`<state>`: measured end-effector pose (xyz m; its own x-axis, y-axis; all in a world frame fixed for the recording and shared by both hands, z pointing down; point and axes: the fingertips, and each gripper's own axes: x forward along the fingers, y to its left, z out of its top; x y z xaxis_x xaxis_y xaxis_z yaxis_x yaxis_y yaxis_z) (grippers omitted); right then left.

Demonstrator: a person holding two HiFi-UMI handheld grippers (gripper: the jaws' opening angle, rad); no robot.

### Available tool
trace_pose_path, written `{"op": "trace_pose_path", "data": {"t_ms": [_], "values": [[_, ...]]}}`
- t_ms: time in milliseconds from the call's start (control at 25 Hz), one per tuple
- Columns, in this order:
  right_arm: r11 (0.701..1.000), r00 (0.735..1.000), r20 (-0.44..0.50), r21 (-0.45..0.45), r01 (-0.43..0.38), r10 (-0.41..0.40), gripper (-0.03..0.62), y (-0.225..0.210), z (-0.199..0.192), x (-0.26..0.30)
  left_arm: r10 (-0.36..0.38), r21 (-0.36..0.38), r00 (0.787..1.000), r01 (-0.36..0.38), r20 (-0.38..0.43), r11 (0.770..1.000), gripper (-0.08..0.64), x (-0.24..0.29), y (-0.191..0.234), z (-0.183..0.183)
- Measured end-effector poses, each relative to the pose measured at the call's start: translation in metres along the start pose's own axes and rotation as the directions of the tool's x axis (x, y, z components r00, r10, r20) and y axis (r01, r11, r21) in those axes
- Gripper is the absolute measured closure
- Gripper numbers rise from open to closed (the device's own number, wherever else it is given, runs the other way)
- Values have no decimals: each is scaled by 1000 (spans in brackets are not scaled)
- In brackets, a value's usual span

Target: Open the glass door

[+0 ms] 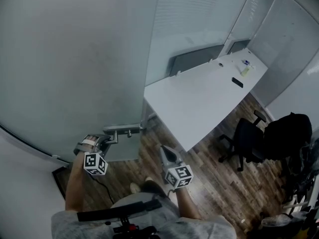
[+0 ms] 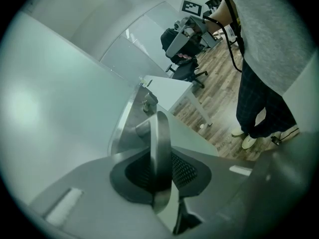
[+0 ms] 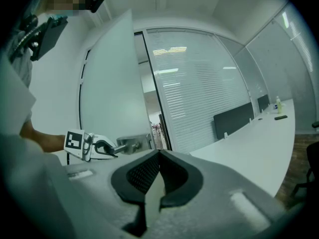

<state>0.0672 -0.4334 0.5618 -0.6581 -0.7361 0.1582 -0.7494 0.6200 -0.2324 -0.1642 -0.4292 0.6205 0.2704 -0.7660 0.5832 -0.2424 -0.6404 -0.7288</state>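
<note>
The frosted glass door (image 1: 75, 68) stands swung partly open at the left, with a metal lever handle (image 1: 127, 129) near its edge. My left gripper (image 1: 110, 137) is shut on that handle. In the left gripper view the lever handle (image 2: 158, 128) runs straight between the pads of the left gripper (image 2: 160, 151), in front of the steel lock plate (image 2: 128, 118). My right gripper (image 1: 164, 150) hangs free to the right of the door, shut and empty. From the right gripper (image 3: 158, 158) I see the left gripper (image 3: 102, 147) clamped on the handle (image 3: 130, 143) of the door (image 3: 107, 78).
A long white desk (image 1: 204, 93) runs along the glass partition wall behind the door. A black office chair (image 1: 244, 138) and a dark bag (image 1: 286, 133) stand on the wood floor at right. The person's legs and shoes (image 2: 249, 138) are close beside the door.
</note>
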Motion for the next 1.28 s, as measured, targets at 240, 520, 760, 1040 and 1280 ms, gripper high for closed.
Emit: {"op": "trace_pose_path", "data": {"t_ms": [240,520,760,1040,1280], "values": [[1000,1000,4,11,22,-23,591,-6,-4,-20,-1,13,1000,1,-5,1000,480,-14,-14,9],[999,999,12,16,43,-43,591,0,-12,-39,-8,23,1000,8,-4,1000,479,-31,-29,7],[996,997,10,36,78,-78,591,5,-27,-71,-9,36,1000,10,-11,999,476,-42,-43,9],[992,993,25,49,117,-118,591,21,-41,-115,-5,38,1000,5,-13,999,465,-57,-59,14],[988,989,38,60,139,-142,591,39,-51,-145,-10,62,1000,10,-11,998,466,-73,-72,17]]}}
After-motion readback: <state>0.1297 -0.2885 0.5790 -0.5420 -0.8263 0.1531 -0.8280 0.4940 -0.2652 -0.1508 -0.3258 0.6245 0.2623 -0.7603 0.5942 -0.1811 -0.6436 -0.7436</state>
